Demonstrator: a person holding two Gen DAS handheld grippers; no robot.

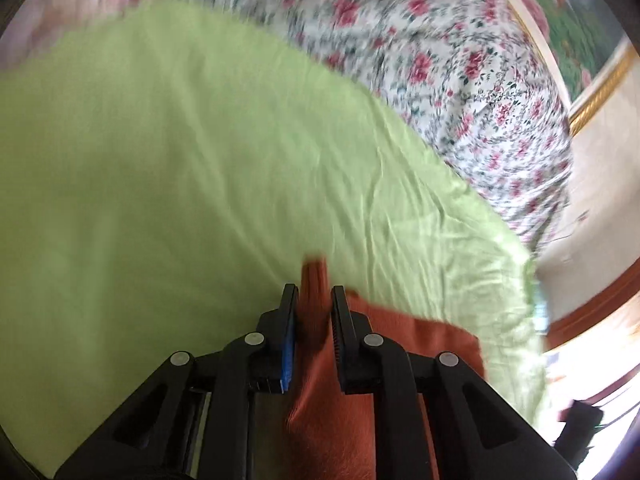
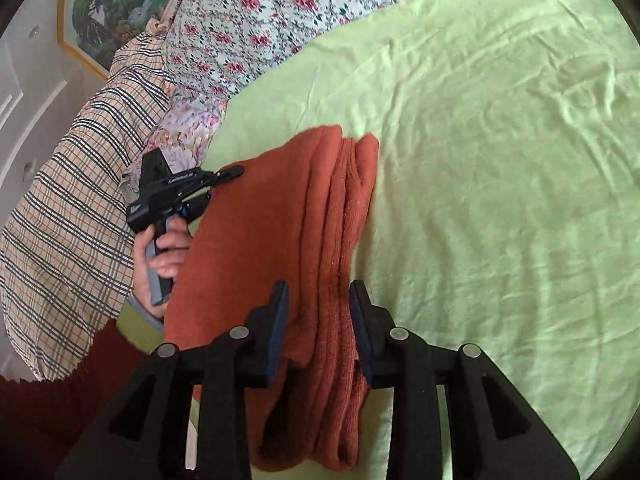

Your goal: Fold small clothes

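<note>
- Lying across a light green sheet (image 1: 168, 168) in the left wrist view: rust-orange garment (image 1: 384, 332), bunched low in the picture, one narrow fold of it rising between the tool's fingers.
- Left gripper (image 1: 314, 294): jaws drawn close together, a slim gap remaining; orange cloth fills that gap and appears pinched by the pads, though blur hides the exact contact.
- Floral quilt (image 1: 460, 92), white with pink roses, heaped beyond the sheet's far edge; badly smeared.
- Gilt-framed picture (image 1: 568, 12) on the wall at upper right; pale wall and reddish wood trim below it.
- Folded in several layers in the right wrist view: same rust-orange garment (image 2: 280, 240), long stacked edges running away from the camera, resting on the green sheet (image 2: 500, 160) toward its left side.
- Right gripper (image 2: 319, 294): jaws partly apart, straddling the near end of the garment's layered edge; cloth between them, pads seemingly against the fabric on both sides, firm grip not certain.
- Left gripper (image 2: 232, 172) seen from the side at the garment's far left corner, tips at the cloth edge; hand (image 2: 160, 256) wrapped round its handle, dark red sleeve below.
- Plaid cloth (image 2: 80, 200), beige with dark lines, piled at left beside the floral quilt (image 2: 248, 32).
- Framed landscape picture (image 2: 116, 4) on the wall, upper left.
</note>
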